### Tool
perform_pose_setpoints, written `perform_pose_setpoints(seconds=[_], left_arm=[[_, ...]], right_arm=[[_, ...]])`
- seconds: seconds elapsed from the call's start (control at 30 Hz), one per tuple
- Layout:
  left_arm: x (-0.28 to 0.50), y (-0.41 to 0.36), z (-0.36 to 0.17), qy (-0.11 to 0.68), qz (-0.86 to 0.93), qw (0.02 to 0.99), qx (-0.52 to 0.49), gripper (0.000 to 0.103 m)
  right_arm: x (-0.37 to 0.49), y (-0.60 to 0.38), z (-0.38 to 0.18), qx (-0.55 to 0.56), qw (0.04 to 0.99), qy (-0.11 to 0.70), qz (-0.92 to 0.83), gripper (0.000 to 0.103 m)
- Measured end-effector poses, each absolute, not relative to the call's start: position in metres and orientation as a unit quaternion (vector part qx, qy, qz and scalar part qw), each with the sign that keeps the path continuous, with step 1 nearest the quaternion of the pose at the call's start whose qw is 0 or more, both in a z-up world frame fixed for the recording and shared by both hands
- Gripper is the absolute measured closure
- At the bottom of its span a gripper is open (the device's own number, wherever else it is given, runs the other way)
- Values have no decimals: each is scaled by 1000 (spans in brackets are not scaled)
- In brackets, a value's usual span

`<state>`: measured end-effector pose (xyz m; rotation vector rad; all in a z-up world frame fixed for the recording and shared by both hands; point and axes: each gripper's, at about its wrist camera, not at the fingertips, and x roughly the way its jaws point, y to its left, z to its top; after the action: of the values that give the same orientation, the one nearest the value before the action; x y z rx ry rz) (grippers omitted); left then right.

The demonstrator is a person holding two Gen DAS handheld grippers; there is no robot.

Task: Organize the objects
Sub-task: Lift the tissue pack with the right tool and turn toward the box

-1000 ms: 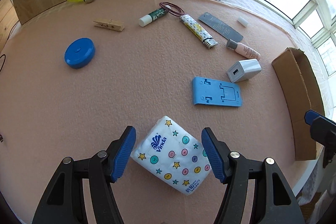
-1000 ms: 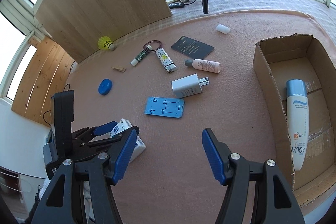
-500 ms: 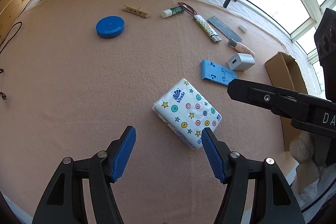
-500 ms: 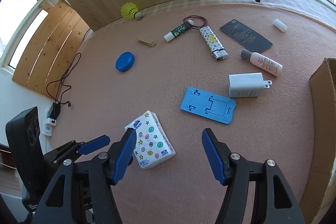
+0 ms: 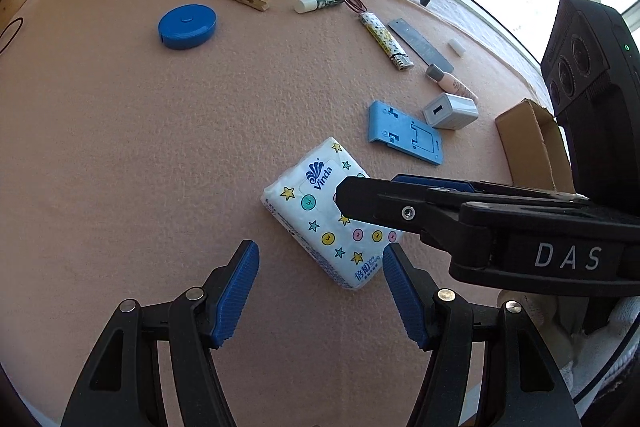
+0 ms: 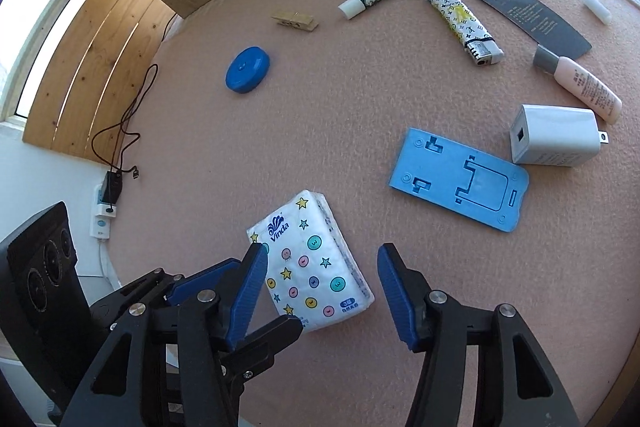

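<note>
A white tissue pack [image 6: 316, 263] printed with stars and dots lies flat on the pink felt table [image 6: 320, 131]. My right gripper [image 6: 322, 259] hangs over it with the pack between its jaws, which are closing. Its left pad is at the pack's edge and its right pad stands clear of it. In the left wrist view the same pack [image 5: 308, 203] lies just ahead of my left gripper [image 5: 320, 253], which is open with only the pack's near corner between its tips. The right gripper [image 5: 360, 191] reaches across the pack from the right.
Beyond the pack lie a blue phone stand [image 6: 460, 179], a white charger [image 6: 556, 139], a pink tube [image 6: 584, 87], a lighter [image 6: 460, 23], a dark card [image 6: 532, 15], a clothespin [image 6: 296, 21] and a blue round case [image 6: 247, 69]. A cardboard box [image 5: 532, 143] stands at the right edge.
The right gripper swung from beside the box, came down over the tissue pack, and its jaws narrowed. The left gripper drew back, so the pack now lies ahead of its tips.
</note>
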<state>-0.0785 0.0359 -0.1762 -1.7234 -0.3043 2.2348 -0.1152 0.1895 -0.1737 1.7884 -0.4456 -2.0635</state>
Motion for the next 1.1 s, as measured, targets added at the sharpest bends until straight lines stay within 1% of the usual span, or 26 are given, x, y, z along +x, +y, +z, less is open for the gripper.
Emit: perform_pose_setpoints(seconds=[0.07,0.13,0.2,0.23,0.27,0.33,0.47,0.67,0.87,1.1], left_arm=[[-80,38,-179,-107,776,152,-602,37],[-80,40,-180,-106,774,157,-604,42],[-80,42,-180,-105,775,159,-603,44],[-80,43,-181,-105,774,162,-603,49],[-80,44,-182,-104,774,162,-604,50],[-80,45,-181,-100,776,162,-601,50],[-80,47,-179,-97,779,165,-598,54],[-73,62,-166,-76,785,179,-588,55],[-64,89,-145,-58,793,204,-571,55],[-51,139,-118,-28,798,249,-548,55]], right_arm=[[-114,188,-175,637,190,-158,-730,57],[-113,186,-176,639,194,-161,-727,65],[-112,185,-178,641,197,-162,-724,68],[-111,183,-179,642,199,-164,-722,70],[-110,183,-180,644,200,-164,-720,72],[-108,183,-181,643,197,-163,-722,73],[-106,188,-182,640,193,-178,-722,75],[-95,202,-175,628,181,-194,-732,76],[-80,228,-154,605,164,-207,-751,76],[-54,273,-125,577,126,-215,-778,76]])
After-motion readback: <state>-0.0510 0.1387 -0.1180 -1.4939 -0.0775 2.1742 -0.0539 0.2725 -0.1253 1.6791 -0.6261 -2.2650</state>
